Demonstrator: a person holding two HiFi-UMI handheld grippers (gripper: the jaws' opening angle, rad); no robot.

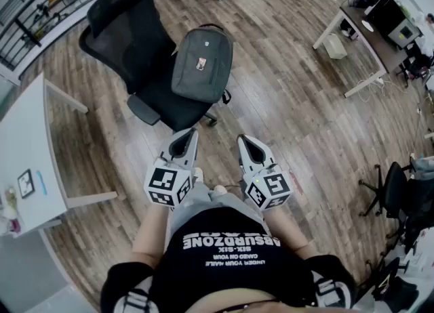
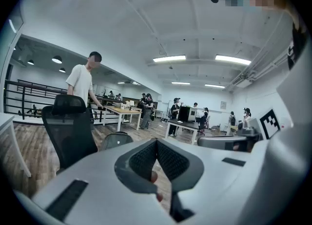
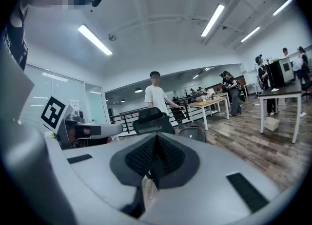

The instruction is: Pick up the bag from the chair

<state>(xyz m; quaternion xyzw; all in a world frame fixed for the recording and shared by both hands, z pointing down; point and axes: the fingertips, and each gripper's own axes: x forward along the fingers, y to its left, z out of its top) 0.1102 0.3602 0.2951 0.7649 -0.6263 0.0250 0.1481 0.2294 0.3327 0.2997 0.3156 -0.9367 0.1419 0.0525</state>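
Grey bag (image 1: 202, 64) on the seat of a black office chair (image 1: 125, 40), which stands on a wood floor (image 1: 291, 101). The 2 grippers are held side by side in front of the person's torso. Left gripper (image 1: 184, 143) and right gripper (image 1: 249, 148) each have jaws pressed together, with nothing between them. The bag lies ahead of both jaw tips, well apart from them.

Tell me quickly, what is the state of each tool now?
Left tool: closed, holding nothing.
Right tool: closed, holding nothing.
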